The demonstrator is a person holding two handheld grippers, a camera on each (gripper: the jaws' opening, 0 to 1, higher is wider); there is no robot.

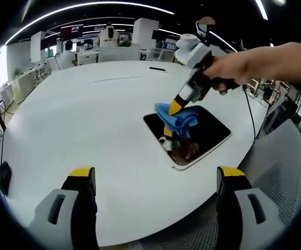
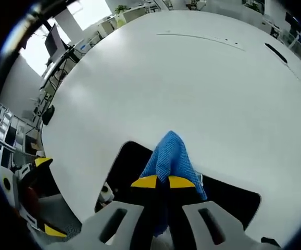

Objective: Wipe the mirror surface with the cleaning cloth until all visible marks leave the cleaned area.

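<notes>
While my right tool (image 2: 163,182) is pinching the blue cloth (image 2: 170,153) against the mirror (image 1: 213,130) at centre frame, wiping seems underway; my left tool (image 1: 155,179) is hanging open, empty.

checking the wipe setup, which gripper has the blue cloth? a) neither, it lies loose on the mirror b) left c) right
c: the right gripper has its yellow-tipped jaws shut on the blue cloth over the mirror, while the left gripper stands open.

Crumpled blue cloth (image 1: 180,119) rests on dark mirror (image 1: 213,133).
</notes>
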